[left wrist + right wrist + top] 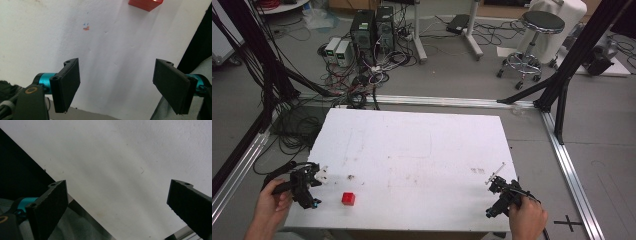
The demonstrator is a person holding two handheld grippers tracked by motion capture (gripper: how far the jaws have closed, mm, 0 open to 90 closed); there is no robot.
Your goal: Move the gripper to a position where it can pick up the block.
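A small red block (pixel 348 198) rests on the white table (pixel 412 150) near its front left corner. My left gripper (pixel 307 187) is held at the table's left edge, a short way left of the block, and it is open. In the left gripper view the red block (pixel 145 4) lies ahead at the top edge, beyond the wide gap between the black pads (pixel 67 85). My right gripper (pixel 501 195) is held at the front right corner, open, with bare table between its pads (pixel 50 205).
A small dark smudge (pixel 350 176) marks the table behind the block, seen as a coloured speck (pixel 86 27) up close. Black frame posts (pixel 562 75), cables and computer boxes (pixel 372 30) stand on the floor behind. A stool (pixel 537 40) is at the back right.
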